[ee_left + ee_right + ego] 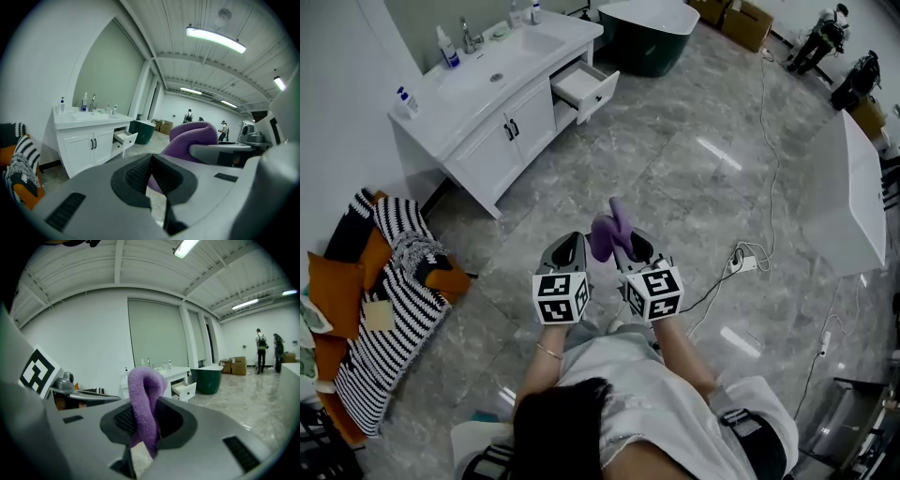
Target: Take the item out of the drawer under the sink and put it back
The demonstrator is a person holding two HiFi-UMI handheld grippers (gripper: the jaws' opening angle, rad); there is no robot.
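Right gripper jaws pinch purple cloth; lower end hidden.

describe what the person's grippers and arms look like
Both the left gripper and right gripper have grey moulded shells with dark ribbed pads inside the jaws. Each carries a white cube with black square markers. No cables show. The person wears a light top, forearms bare, with a thin bracelet on the left wrist.
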